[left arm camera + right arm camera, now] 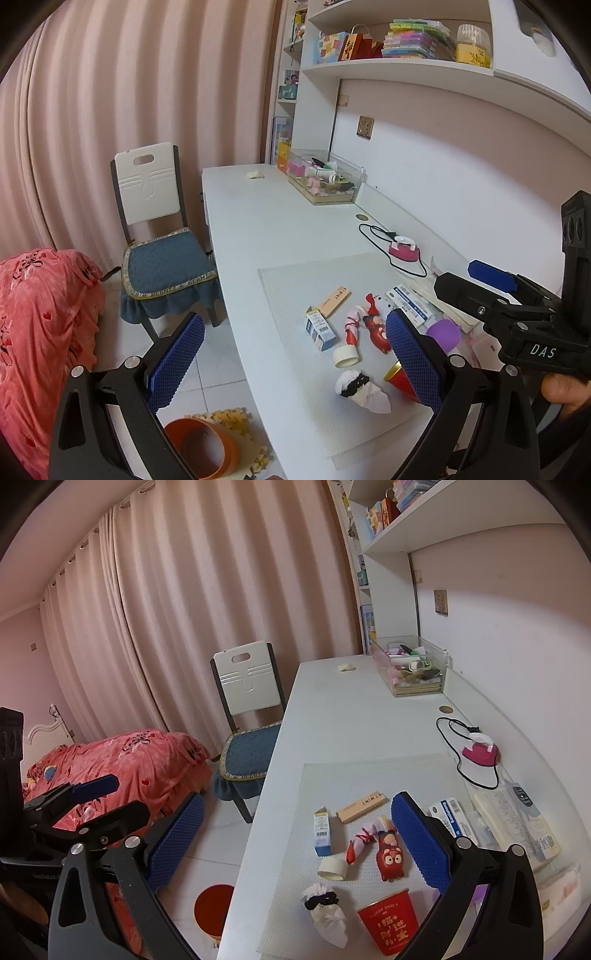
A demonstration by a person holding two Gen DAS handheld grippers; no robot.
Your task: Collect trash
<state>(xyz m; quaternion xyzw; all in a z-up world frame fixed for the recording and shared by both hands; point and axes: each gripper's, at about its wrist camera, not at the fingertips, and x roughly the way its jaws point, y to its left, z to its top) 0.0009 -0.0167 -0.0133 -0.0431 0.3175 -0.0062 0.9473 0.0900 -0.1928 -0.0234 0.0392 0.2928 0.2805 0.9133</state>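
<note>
Trash lies on a grey mat [291,284] [369,779] on the white desk: a crumpled white tissue with a black band [362,389] [327,912], a red paper cup [388,925] [400,382], a white tape roll [346,356] [331,868], a small blue-white box [320,326] [322,830], a tan box [334,301] [361,806] and a red-white wrapper [352,325] [360,840]. An orange bin [203,448] [213,910] stands on the floor by the desk. My left gripper [295,365] is open and empty above the desk's near edge. My right gripper [297,845] is open and empty above the trash.
A red pig figure [389,856], a pink toy iron [480,755] with black cord, a clear organiser box [410,666], and books and boxes at the right [513,819] sit on the desk. A blue-cushioned chair [162,236] and a pink bed [122,760] stand to the left.
</note>
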